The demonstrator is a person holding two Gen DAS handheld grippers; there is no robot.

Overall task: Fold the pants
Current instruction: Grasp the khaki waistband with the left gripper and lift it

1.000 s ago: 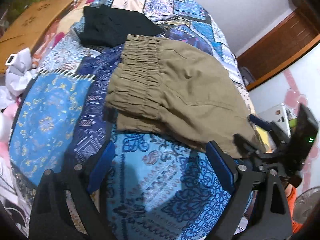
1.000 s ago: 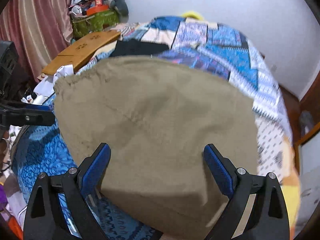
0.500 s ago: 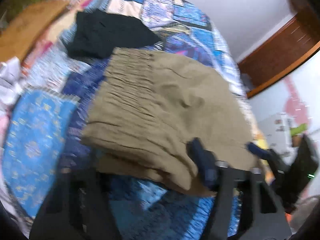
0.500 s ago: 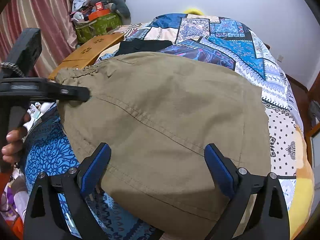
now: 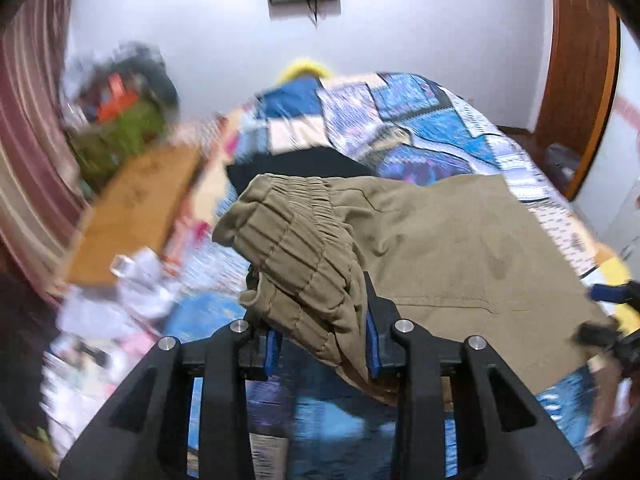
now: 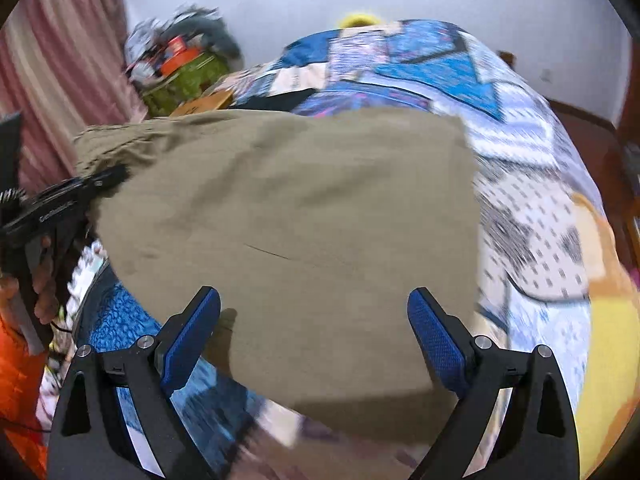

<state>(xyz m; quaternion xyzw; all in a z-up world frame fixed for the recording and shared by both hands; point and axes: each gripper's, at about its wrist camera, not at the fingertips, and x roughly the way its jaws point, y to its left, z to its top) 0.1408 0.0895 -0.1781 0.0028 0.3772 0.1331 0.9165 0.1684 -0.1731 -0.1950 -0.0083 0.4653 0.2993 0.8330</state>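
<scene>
- Khaki cloth fills both views: the pants [image 5: 440, 240] lie folded on the bed [image 5: 432, 120], whose quilt is a patchwork of blues, whites and pinks.
- The left gripper [image 5: 322, 344] has just been closing its jaws, and they now stand narrow with the gathered elastic waistband [image 5: 296, 248] bunched between the blue pads. The cloth is pinched there and its corner is lifted off the quilt, drooping over the near side of the jaws.
- Beyond those jaws the rest of the pants spreads out flat to the right, reaching a straight folded edge.
- The right gripper [image 6: 316, 344] has its jaws wide apart. The near edge of the pants lies between and ahead of them, but neither pad presses on the cloth.
- In the right wrist view the left gripper [image 6: 108, 178] shows at the far left of the jaws, its tip at the waistband end of the pants, with the person's hand [image 6: 42, 280] wrapped round its handle lower down.
- A black garment [image 5: 296, 168] lies on the quilt just past the waistband, further from the left jaws.
- To the left of the bed, well away from both jaws, there is a wooden board [image 5: 136, 212], a green bag [image 6: 184, 80] piled with things, and a striped curtain [image 5: 28, 140]; this part is blurred.
</scene>
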